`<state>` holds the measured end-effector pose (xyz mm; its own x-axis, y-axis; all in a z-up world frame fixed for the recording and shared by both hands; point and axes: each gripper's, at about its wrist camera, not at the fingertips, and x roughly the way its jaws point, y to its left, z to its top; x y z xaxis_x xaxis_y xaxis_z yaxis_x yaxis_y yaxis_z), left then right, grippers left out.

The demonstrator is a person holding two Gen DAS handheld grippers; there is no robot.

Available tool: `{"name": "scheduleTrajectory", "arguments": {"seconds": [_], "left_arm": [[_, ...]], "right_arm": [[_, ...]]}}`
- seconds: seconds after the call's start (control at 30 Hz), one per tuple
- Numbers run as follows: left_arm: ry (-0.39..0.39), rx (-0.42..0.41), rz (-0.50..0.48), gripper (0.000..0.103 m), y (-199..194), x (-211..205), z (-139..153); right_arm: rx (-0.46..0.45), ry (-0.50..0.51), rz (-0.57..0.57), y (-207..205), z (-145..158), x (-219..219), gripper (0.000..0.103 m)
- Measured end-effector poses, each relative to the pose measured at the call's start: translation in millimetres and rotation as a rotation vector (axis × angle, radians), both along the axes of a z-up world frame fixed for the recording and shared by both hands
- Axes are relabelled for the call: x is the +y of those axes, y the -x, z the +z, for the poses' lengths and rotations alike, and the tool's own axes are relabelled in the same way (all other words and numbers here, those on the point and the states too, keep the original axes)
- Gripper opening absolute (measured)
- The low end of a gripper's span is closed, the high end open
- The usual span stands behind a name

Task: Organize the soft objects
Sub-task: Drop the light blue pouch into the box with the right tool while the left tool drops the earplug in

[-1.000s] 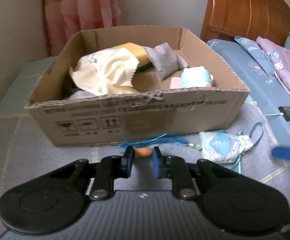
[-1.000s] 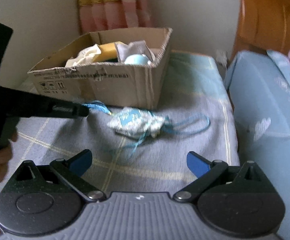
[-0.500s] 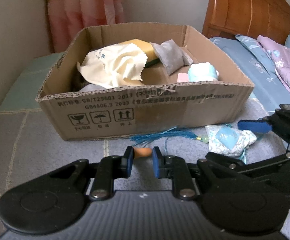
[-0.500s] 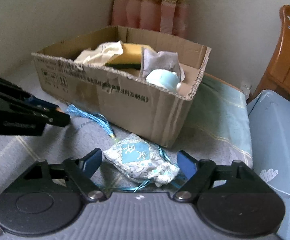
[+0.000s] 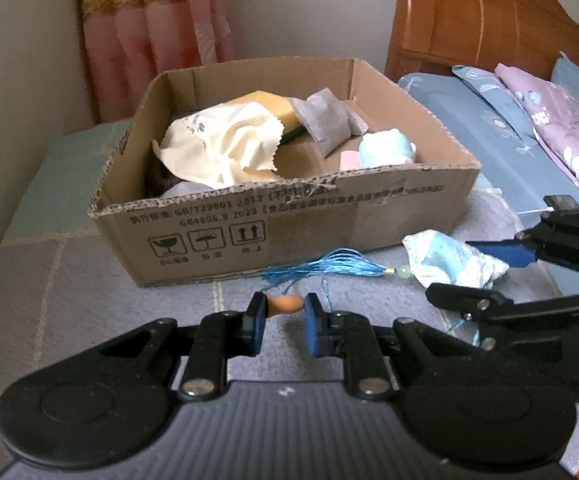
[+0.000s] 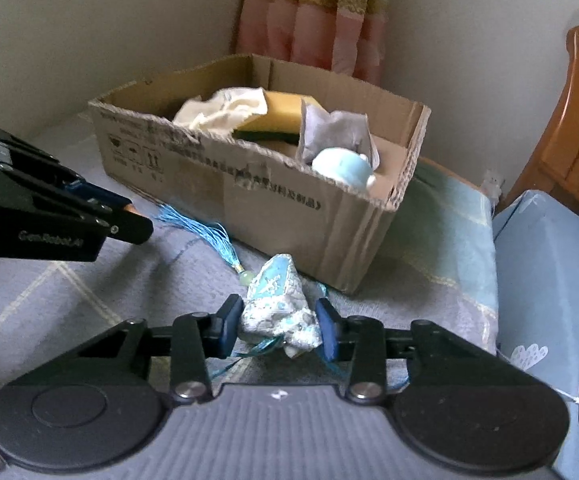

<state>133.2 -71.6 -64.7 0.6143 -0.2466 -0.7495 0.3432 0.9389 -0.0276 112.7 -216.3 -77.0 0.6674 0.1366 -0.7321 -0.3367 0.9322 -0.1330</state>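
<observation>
A pale blue patterned sachet with blue cords lies on the grey blanket in front of the cardboard box. My right gripper is closing on it; both pads touch the sachet, which is bunched up between them. In the left wrist view the sachet sits between the right gripper's fingers. Its blue tassel trails left along the box. My left gripper hovers just before the box, shut on a small orange-brown piece.
The box holds a cream cloth, a yellow sponge, a grey pouch and a light blue plush. Blue bedding and a wooden headboard rise at the right. A pink curtain hangs behind.
My right gripper came in over the sachet and its jaws narrowed from wide apart to touching it, bunching it up. The left gripper stayed in place, still shut on the orange piece.
</observation>
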Motion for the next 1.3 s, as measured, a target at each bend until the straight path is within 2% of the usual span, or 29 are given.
{"name": "scheduleTrajectory", "arguments": {"seconds": [0.33, 0.6, 0.77, 0.93, 1.17, 1.23, 1.3], "left_arm": [[0.003, -0.012, -0.062, 0.019, 17, 10, 20], [-0.002, -0.033, -0.092, 0.019, 29, 16, 30], [-0.002, -0.043, -0.109, 0.019, 37, 20, 37], [-0.007, -0.063, -0.112, 0.019, 40, 25, 45], [-0.013, -0.083, -0.090, 0.019, 35, 35, 51], [-0.012, -0.082, -0.086, 0.019, 33, 36, 53], [-0.011, -0.087, -0.085, 0.019, 31, 37, 55]], "right_arm": [[-0.026, -0.029, 0.038, 18, 36, 1, 0.045], [-0.089, -0.048, 0.052, 26, 81, -2, 0.045], [-0.139, -0.068, 0.056, 7, 110, -1, 0.045], [-0.158, -0.116, 0.053, -29, 135, 2, 0.045], [-0.146, -0.188, 0.023, -84, 138, 11, 0.046], [-0.117, -0.173, 0.016, -94, 133, 15, 0.052], [-0.094, -0.170, -0.003, -100, 127, 18, 0.070]]}}
